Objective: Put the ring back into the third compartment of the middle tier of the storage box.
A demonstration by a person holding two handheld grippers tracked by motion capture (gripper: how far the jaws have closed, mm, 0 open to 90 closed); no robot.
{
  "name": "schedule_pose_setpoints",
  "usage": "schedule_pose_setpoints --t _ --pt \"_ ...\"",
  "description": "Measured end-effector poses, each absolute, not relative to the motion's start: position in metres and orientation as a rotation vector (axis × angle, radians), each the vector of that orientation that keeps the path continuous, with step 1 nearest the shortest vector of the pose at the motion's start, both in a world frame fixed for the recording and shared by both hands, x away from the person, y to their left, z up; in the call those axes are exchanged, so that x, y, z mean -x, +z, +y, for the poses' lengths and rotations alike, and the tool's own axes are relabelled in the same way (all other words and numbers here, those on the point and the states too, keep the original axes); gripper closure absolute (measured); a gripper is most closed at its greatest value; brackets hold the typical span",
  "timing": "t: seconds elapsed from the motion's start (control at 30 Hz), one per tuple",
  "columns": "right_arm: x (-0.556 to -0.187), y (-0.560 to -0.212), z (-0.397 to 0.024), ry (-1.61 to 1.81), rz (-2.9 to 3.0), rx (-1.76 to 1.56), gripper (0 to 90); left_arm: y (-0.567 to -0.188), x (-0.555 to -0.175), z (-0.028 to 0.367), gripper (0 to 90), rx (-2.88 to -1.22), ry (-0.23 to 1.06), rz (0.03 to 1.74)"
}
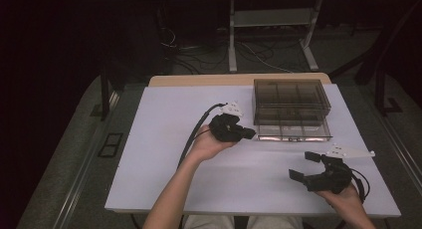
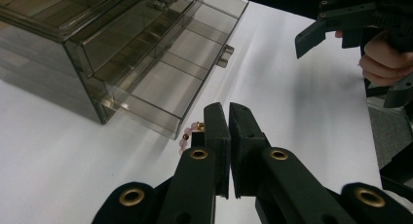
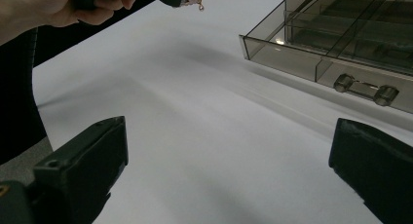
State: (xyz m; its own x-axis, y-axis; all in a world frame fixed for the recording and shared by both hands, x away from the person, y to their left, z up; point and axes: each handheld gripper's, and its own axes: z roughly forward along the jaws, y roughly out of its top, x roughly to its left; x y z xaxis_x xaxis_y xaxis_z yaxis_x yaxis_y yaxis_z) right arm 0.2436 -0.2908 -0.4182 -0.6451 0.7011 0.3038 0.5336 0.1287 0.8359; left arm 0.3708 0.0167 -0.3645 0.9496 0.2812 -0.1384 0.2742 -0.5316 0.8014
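Left gripper (image 1: 247,133) sits mid-tabletop, held by the person's left hand (image 1: 209,144), forearm coming in from the bottom edge, black cable (image 1: 191,137) trailing back toward the person. Its fingers (image 2: 216,131) are pressed nearly together and pinch a small beaded bracelet (image 2: 187,135): pink and dark red beads with a gold clasp poke out on one side of the fingers in the left gripper view. In the right gripper view the same bracelet end hangs off the finger tips, clasp dangling above the white tabletop (image 1: 164,139). Finger tips are just beside the front corner of the open drawer (image 1: 293,131), whether touching I can't tell.

Right of that, a smoky clear plastic organizer box (image 1: 291,97) stands toward the far right of the tabletop. Its bottom drawer is pulled out toward the person, divided into compartments, and has a bar handle (image 3: 365,90) on its front. Contents of the compartments are too dim to tell.

Right gripper (image 1: 304,165) is near the front right edge of the tabletop, well apart from the box, held in the person's right hand (image 1: 346,196). Its fingers (image 3: 87,160) are spread wide, with nothing between them, pointing leftward across the bare white surface. The white three-cornered plate (image 1: 348,151) shows on top of it.
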Motion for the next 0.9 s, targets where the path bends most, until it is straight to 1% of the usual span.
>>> schedule_pose_setpoints --t 0.4,0.9 --pt "-0.244 -0.418 -0.293 1.540 2.225 -1.243 0.2 -0.366 -0.380 0.000 86.7 -2.146 -0.009 0.362" --pt "-0.242 -0.418 -0.296 1.548 2.207 -1.253 0.2 -0.375 -0.389 -0.030 86.7 -2.133 -0.051 0.325"
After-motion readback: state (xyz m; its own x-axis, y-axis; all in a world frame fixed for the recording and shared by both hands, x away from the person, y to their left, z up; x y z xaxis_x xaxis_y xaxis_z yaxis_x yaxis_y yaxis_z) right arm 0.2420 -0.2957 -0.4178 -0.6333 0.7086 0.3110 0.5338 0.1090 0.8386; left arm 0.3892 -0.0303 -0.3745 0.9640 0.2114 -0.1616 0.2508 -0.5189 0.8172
